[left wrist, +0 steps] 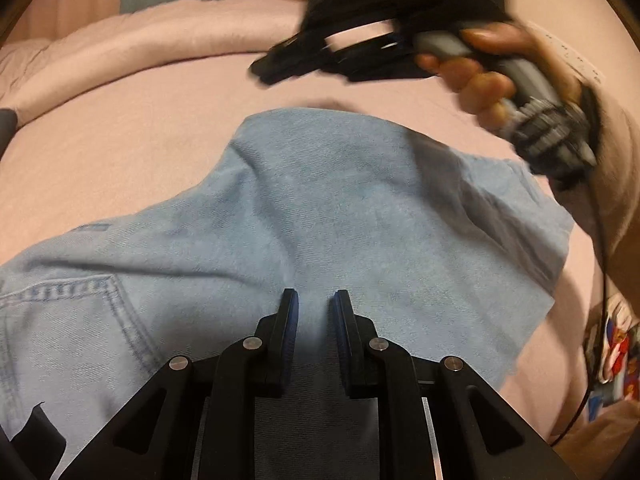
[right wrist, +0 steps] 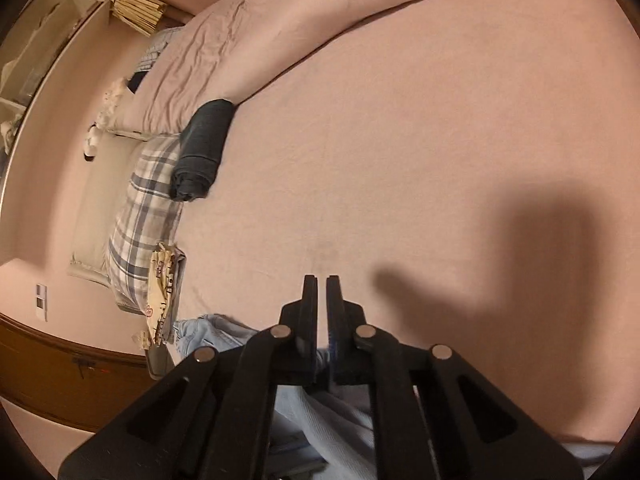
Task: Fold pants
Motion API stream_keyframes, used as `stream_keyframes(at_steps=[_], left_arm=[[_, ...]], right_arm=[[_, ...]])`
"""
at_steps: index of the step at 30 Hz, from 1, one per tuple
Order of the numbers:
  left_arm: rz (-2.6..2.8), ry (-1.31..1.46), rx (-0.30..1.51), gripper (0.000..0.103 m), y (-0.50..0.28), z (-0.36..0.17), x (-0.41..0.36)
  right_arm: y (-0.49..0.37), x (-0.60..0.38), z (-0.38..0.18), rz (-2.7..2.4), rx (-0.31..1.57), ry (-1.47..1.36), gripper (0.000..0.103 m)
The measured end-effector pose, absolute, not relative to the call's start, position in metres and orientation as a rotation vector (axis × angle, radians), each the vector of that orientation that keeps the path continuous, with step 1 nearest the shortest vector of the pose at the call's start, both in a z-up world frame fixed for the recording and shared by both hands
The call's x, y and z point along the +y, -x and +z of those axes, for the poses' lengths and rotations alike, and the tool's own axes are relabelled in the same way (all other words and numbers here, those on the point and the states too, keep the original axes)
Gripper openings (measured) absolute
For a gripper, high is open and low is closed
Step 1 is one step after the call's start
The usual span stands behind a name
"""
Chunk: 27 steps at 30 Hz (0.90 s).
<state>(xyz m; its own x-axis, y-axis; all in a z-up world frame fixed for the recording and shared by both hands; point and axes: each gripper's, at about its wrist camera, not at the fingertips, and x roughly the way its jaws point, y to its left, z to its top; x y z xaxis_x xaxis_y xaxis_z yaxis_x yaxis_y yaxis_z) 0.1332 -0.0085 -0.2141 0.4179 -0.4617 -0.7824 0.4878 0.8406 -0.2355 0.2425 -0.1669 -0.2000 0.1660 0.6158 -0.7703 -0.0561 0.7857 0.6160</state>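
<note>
Pants (left wrist: pixel 280 216) on pink bed (left wrist: pixel 120 152), pocket end at left, doubled over, cut edge at right. Left gripper (left wrist: pixel 314 308) low over denim, jaws narrowly apart, nothing visibly pinched. Right gripper (right wrist: pixel 321 292) closed, empty, above bed. Judged: one fold done, more left.

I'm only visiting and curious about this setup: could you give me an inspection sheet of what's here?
Surface: pink bed sheet, smooth.
Job's things: light blue denim pants lying on it.
Clutter: dark rolled garment, plaid pillow at the edge.
Grippers: left gripper over the pants, jaws slightly apart, grip unclear; right gripper shut, empty.
Cables: black cable hanging below the person's hand.
Surroundings: pink wall, brown wooden trim.
</note>
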Motion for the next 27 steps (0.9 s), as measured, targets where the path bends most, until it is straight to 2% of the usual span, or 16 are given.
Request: stream_keyframes(at_steps=[5, 8, 10, 13, 14, 16, 18, 20, 22, 23, 24, 27], left_arm=[[-0.597, 0.027, 0.885, 0.016, -0.132, -0.178, 0.02], [-0.518, -0.023, 0.923, 0.016, -0.157, -0.182, 0.031], [-0.4, -0.105, 1.022, 0.016, -0.184, -0.206, 0.039], [-0.404, -0.069, 1.026, 0.008, -0.198, -0.217, 0.06], [-0.383, -0.051, 1.035, 0.007, -0.2, -0.216, 0.065], [-0.329, -0.071, 1.03, 0.007, -0.198, -0.211, 0.072], [-0.3, -0.105, 1.032, 0.006, -0.197, -0.208, 0.076], [-0.278, -0.153, 1.034, 0.006, -0.188, -0.204, 0.077], [-0.259, -0.198, 1.027, 0.007, -0.177, -0.199, 0.073], [-0.251, -0.228, 1.018, 0.011, -0.169, -0.195, 0.067], [-0.259, -0.254, 1.006, 0.014, -0.164, -0.192, 0.062], [-0.307, -0.313, 0.998, 0.019, -0.145, -0.196, 0.044]], right_arm=[[-0.2, -0.171, -0.139, 0.615, 1.17, -0.374, 0.012], [-0.17, -0.162, -0.129, 0.728, 1.172, -0.31, 0.013], [-0.156, -0.145, -0.145, 0.752, 1.25, -0.215, 0.013], [-0.164, -0.131, -0.205, 0.549, 1.371, 0.005, 0.008], [-0.173, -0.138, -0.226, 0.477, 1.411, -0.018, 0.0], [-0.189, -0.167, -0.246, 0.478, 1.417, -0.305, 0.0], [-0.192, -0.185, -0.244, 0.454, 1.404, -0.431, 0.0], [-0.184, -0.206, -0.226, 0.417, 1.328, -0.469, 0.006], [-0.167, -0.232, -0.201, 0.382, 1.252, -0.51, 0.026], [-0.155, -0.249, -0.187, 0.356, 1.208, -0.518, 0.044], [-0.141, -0.266, -0.174, 0.311, 1.168, -0.498, 0.054], [-0.09, -0.319, -0.153, 0.137, 1.117, -0.422, 0.054]])
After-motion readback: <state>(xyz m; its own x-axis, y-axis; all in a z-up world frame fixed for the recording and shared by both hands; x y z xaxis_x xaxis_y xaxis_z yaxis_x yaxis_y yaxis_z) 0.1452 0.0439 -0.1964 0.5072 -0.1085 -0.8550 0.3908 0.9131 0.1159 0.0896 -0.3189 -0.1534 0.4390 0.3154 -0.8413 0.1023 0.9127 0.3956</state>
